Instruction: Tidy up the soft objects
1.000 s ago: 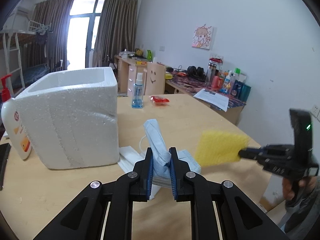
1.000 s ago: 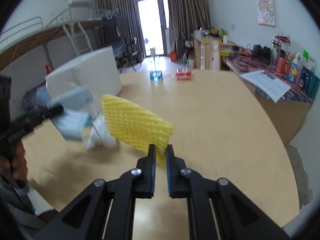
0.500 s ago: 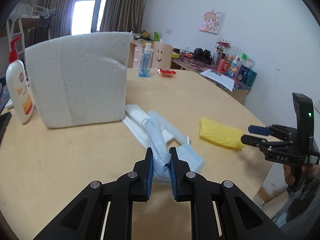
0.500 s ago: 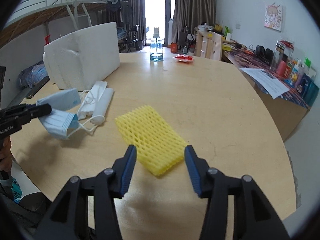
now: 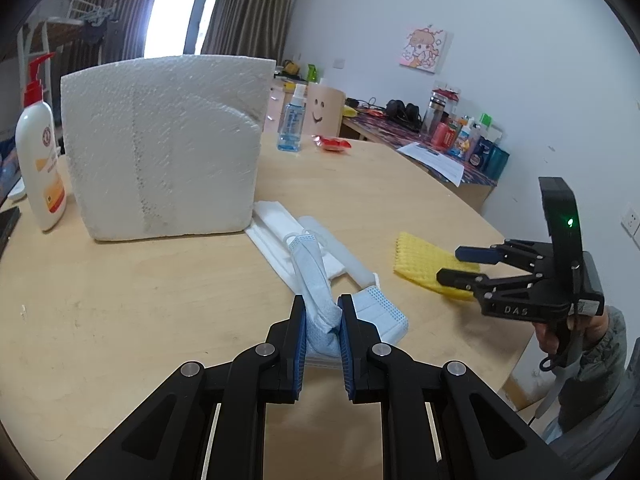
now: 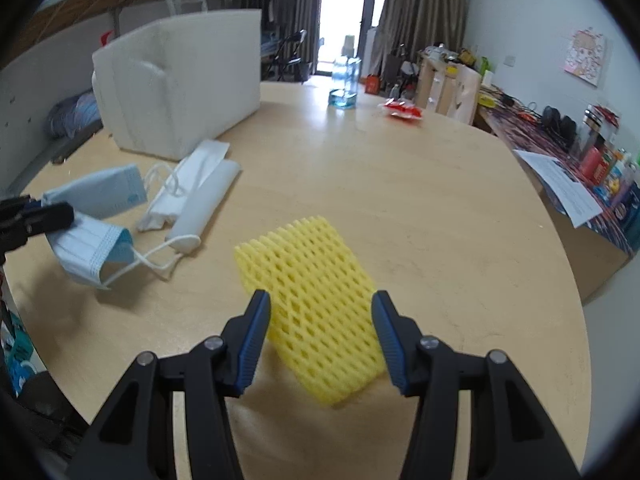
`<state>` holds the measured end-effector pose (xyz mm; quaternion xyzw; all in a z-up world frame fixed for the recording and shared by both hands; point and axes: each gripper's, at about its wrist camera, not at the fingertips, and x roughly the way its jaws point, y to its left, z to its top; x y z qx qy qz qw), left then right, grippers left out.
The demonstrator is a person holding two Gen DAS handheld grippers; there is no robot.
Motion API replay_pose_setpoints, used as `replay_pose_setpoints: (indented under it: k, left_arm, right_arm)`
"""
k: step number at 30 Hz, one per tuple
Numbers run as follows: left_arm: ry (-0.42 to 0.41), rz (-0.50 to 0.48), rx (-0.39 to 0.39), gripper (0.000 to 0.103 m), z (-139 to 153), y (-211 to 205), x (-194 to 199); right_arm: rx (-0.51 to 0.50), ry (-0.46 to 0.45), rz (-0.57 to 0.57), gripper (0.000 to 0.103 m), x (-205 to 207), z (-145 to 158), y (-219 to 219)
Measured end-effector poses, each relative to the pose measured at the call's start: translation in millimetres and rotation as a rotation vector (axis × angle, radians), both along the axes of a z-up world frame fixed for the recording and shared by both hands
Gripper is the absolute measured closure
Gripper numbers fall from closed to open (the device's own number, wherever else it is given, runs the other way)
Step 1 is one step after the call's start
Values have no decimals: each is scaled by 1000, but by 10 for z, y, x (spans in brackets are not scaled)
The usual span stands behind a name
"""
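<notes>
Dropped from the right gripper, whose jaws now stand released around it, the yellow net lies on the table, while the left gripper, clenched on a mask, should lower it flat before letting go.

We see a blue pleated face mask bunched upright, its lower half drooping w/ white ear loops trailing on the wood table. Just beside it lie white folded masks flat, approx. parallel, near the foam box. Well to the right, a yellow foam net sleeve w/ diamond mesh lies flat on the table, long axis running away from us, apart from the masks.
</notes>
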<state>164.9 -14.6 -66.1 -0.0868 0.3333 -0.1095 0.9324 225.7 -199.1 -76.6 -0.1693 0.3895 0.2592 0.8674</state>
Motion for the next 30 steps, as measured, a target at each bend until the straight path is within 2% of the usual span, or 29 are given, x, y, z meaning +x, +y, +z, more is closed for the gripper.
replay_pose_setpoints:
  k: [5,6,9,12,14,16,22,28,30]
  left_arm:
    - [-5,-5,-1,87,-14,10,1]
    - [-4,-6,-3,87,-15,19,-2]
    - [-7,-7,-7,87,-21,34,-6]
    - [-11,-7,-8,87,-17,39,-20]
    - [-11,-6,-8,87,-16,42,-27]
    - [-11,-3,-7,87,-13,45,-24]
    - [-11,-8,-10,87,-5,22,-35]
    - [-29,-2,-19,87,61,14,-42]
    - [-43,-1,-20,87,100,-11,-49]
  right_arm:
    - [-16,7,13,45,22,-44,10]
    - [-13,12,14,41,33,-45,1]
    - [-31,4,-2,20,62,-65,-10]
    - [-8,30,-3,19,110,-73,-37]
    - [-2,40,5,25,115,-75,-34]
    - [4,39,29,43,83,-58,-8]
    - [6,37,69,72,-4,-37,40]
    - [81,72,52,86,-9,3,-46]
    - [125,85,39,87,-13,45,-103]
